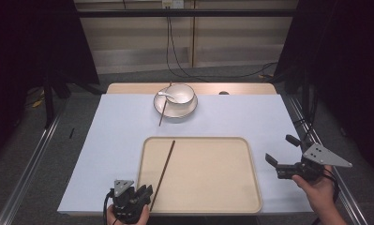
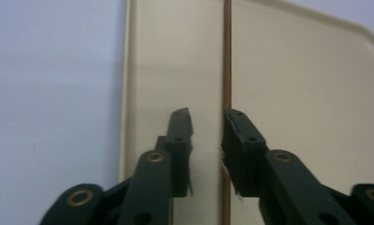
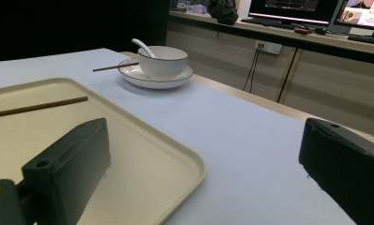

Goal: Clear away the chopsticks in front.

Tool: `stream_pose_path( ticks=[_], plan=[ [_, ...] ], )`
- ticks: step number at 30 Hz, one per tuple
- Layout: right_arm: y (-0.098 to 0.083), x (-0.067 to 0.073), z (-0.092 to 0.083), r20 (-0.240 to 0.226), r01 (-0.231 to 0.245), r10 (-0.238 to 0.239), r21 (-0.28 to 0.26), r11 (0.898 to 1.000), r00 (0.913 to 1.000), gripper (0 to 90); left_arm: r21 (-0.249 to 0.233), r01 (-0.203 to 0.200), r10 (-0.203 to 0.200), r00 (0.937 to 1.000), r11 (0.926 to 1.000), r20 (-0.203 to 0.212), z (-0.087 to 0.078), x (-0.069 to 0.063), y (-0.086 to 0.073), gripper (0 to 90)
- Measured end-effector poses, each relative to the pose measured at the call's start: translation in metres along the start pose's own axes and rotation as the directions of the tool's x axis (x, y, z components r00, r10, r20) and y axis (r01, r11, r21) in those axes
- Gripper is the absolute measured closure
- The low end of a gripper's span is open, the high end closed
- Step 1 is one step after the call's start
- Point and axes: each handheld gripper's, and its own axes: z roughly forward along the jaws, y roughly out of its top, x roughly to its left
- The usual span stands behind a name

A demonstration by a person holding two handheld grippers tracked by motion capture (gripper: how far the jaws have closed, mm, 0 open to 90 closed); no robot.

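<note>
A brown chopstick [image 1: 166,164] lies lengthwise in the left part of a beige tray [image 1: 208,187]. My left gripper [image 1: 147,190] is at the tray's near left corner, open. In the left gripper view the chopstick [image 2: 227,56] runs between the jaws, close against the right one, and the gripper [image 2: 208,117] has a gap on the other side. My right gripper [image 1: 279,149] is wide open and holds nothing, to the right of the tray above the cloth. Farther back, a white bowl [image 1: 181,93] with a spoon [image 1: 165,95] stands on a plate [image 1: 187,110]. A second chopstick [image 1: 162,112] leans on the plate.
A pale blue cloth [image 1: 119,126] covers the table, and a strip of wood [image 1: 128,88] shows at the far edge. In the right gripper view the tray's corner [image 3: 142,159] lies between the jaws, and monitors [image 3: 292,9] stand on a counter behind.
</note>
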Motion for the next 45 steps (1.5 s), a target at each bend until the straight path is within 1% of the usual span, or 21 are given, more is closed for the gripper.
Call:
stream_pose_path(
  ticks=[3, 5, 7, 11, 13, 14, 16, 18, 20, 23, 26, 28, 29, 32, 33, 35, 36, 39, 40, 44, 45],
  plan=[
    [0.000, 0.000, 0.000, 0.007, -0.003, 0.003, -0.001, 1.000, 1.0000, 1.7, -0.038, -0.007, 0.008, 0.9998, 0.9993, 0.018, -0.001, -0.002, 0.012, 66.1],
    [0.000, 0.000, 0.000, 0.003, -0.002, 0.002, -0.002, 1.000, 1.0000, 1.7, -0.074, 0.008, -0.004, 0.9986, 0.9972, 0.054, 0.000, -0.004, 0.024, 61.2],
    [0.000, 0.000, 0.001, 0.005, -0.002, 0.002, -0.001, 1.000, 1.0000, 1.7, -0.099, 0.010, -0.003, 0.9974, 0.9951, 0.072, 0.003, -0.006, 0.034, 56.1],
    [0.000, 0.000, 0.000, 0.009, -0.005, 0.005, -0.004, 1.000, 1.0000, 1.6, -0.132, -0.012, 0.024, 0.9957, 0.9911, 0.090, 0.012, -0.006, 0.057, 46.2],
    [0.000, -0.001, 0.000, 0.011, -0.004, 0.004, -0.007, 1.000, 0.9999, 1.5, -0.136, -0.021, 0.034, 0.9953, 0.9905, 0.091, 0.018, -0.006, 0.067, 43.0],
    [0.000, -0.001, 0.000, 0.009, -0.002, 0.002, -0.006, 1.000, 1.0000, 1.4, -0.138, -0.024, 0.039, 0.9937, 0.9901, 0.105, 0.022, -0.005, 0.072, 40.4],
    [0.000, -0.001, -0.001, 0.014, 0.001, -0.001, -0.004, 1.000, 0.9999, 1.4, -0.120, -0.009, 0.025, 0.9910, 0.9927, 0.132, 0.030, -0.003, 0.080, 37.1],
    [0.000, 0.000, -0.001, 0.013, -0.001, 0.001, -0.001, 1.000, 0.9999, 1.5, -0.127, -0.007, 0.026, 0.9885, 0.9919, 0.149, 0.037, -0.002, 0.087, 35.3],
    [0.000, 0.000, 0.000, 0.010, 0.002, -0.002, -0.002, 1.000, 0.9999, 1.5, -0.135, 0.000, 0.024, 0.9833, 0.9908, 0.180, 0.043, 0.000, 0.094, 32.5],
    [0.000, 0.000, 0.000, 0.010, 0.003, -0.003, 0.000, 1.000, 0.9999, 1.6, -0.161, -0.023, 0.051, 0.9830, 0.9867, 0.176, 0.053, 0.000, 0.103, 26.0],
    [0.000, 0.000, 0.000, 0.012, 0.005, -0.005, -0.002, 1.000, 0.9999, 1.6, -0.145, -0.056, 0.079, 0.9845, 0.9878, 0.156, 0.063, 0.001, 0.114, 24.9],
    [0.000, 0.000, 0.000, 0.011, 0.005, -0.005, -0.003, 1.000, 0.9999, 1.6, -0.137, -0.065, 0.085, 0.9864, 0.9884, 0.141, 0.071, 0.002, 0.122, 23.5],
    [0.000, 0.000, 0.000, 0.008, 0.006, -0.006, -0.002, 1.000, 0.9999, 1.6, -0.132, -0.068, 0.085, 0.9887, 0.9889, 0.123, 0.076, 0.003, 0.126, 23.0],
    [0.000, 0.000, 0.000, 0.007, 0.006, -0.006, 0.000, 1.000, 1.0000, 1.7, -0.118, -0.074, 0.088, 0.9893, 0.9902, 0.116, 0.092, 0.007, 0.139, 23.0],
    [0.000, 0.000, 0.000, 0.006, 0.008, -0.008, -0.003, 1.000, 0.9999, 1.8, -0.107, -0.084, 0.094, 0.9904, 0.9907, 0.101, 0.097, 0.009, 0.143, 23.0],
    [0.000, 0.000, 0.001, 0.010, 0.005, -0.005, -0.002, 1.000, 0.9999, 1.8, -0.103, -0.099, 0.110, 0.9892, 0.9897, 0.098, 0.107, 0.010, 0.149, 23.0],
    [0.000, 0.000, 0.001, 0.009, 0.005, -0.005, -0.001, 1.000, 0.9999, 1.8, -0.096, -0.113, 0.121, 0.9894, 0.9889, 0.080, 0.112, 0.010, 0.153, 22.8],
    [0.000, 0.000, 0.001, 0.007, 0.007, -0.007, 0.000, 1.000, 1.0000, 1.8, -0.074, -0.151, 0.155, 0.9863, 0.9858, 0.056, 0.129, 0.010, 0.161, 21.0],
    [0.000, 0.000, 0.001, 0.006, 0.006, -0.006, 0.001, 1.000, 1.0000, 1.8, -0.071, -0.164, 0.167, 0.9852, 0.9839, 0.037, 0.135, 0.010, 0.164, 21.0],
    [0.000, 0.000, 0.000, 0.008, 0.003, -0.003, 0.001, 1.000, 1.0000, 1.8, -0.059, -0.236, 0.236, 0.9716, 0.9700, 0.002, 0.157, 0.009, 0.176, 24.8],
    [0.000, 0.000, 0.000, 0.007, 0.005, -0.005, 0.000, 1.000, 1.0000, 1.8, -0.053, -0.240, 0.240, 0.9706, 0.9693, 0.001, 0.162, 0.009, 0.179, 24.9]
  ],
)
